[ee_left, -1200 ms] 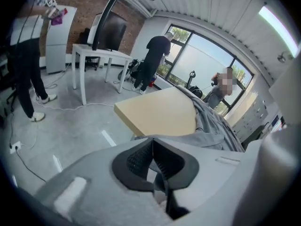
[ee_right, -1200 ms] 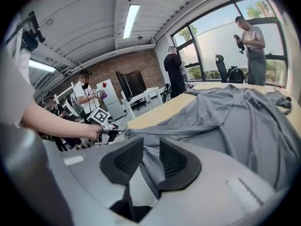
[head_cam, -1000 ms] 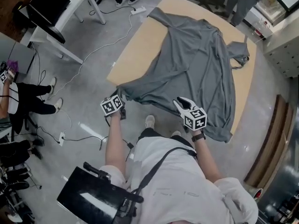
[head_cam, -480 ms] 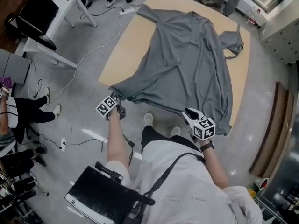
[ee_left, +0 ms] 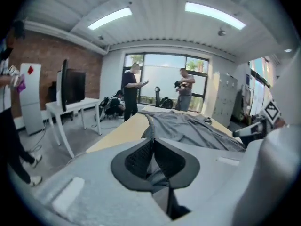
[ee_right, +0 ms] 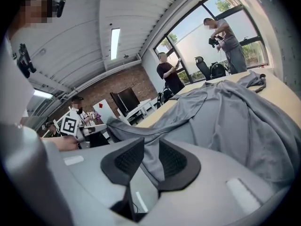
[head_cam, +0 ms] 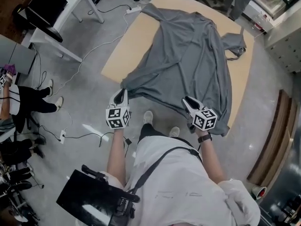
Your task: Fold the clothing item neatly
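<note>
A grey long-sleeved garment [head_cam: 193, 51] lies spread along a light wooden table [head_cam: 126, 45], its hem at the near edge. My left gripper [head_cam: 121, 97] is at the hem's left corner. In the left gripper view, the left gripper [ee_left: 153, 144] has a thin strip of grey cloth [ee_left: 188, 128] pinched between its jaws, which have just been closing. My right gripper [head_cam: 187, 102] is at the hem's right part. In the right gripper view, the right gripper [ee_right: 150, 145] is shut on a fold of the same cloth [ee_right: 235, 112]. The hem is raised between the two grippers.
A white desk [head_cam: 70, 8] with a dark monitor stands at the left, with cables [head_cam: 94, 46] on the floor beside it. A seated person [head_cam: 23, 98] is at far left. People stand beyond the table's far end. Pale cabinets [head_cam: 282, 36] are at the right.
The left gripper has risen and rolled at the hem's left corner, lifting that corner off the table edge. The right gripper shifted a little sideways, still holding the hem.
</note>
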Action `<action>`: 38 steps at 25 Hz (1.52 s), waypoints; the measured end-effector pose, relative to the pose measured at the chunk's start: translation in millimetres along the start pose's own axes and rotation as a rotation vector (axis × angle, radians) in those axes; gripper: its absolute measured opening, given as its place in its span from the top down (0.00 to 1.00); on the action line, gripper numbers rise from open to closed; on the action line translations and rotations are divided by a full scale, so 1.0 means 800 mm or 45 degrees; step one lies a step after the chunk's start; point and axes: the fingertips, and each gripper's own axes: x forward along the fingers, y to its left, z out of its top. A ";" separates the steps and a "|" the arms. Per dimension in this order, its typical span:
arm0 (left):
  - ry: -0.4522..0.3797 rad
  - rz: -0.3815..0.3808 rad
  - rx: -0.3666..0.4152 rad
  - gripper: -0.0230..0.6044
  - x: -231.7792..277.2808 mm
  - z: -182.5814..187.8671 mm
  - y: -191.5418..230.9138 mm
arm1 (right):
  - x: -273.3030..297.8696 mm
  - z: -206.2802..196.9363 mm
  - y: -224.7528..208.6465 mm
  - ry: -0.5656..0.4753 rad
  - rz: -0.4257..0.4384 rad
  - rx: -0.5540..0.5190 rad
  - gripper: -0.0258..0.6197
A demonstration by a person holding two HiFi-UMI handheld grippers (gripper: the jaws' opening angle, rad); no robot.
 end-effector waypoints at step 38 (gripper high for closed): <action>0.614 -0.408 0.443 0.93 -0.055 -0.267 -0.195 | 0.255 -0.030 -0.071 0.222 -0.175 0.429 0.93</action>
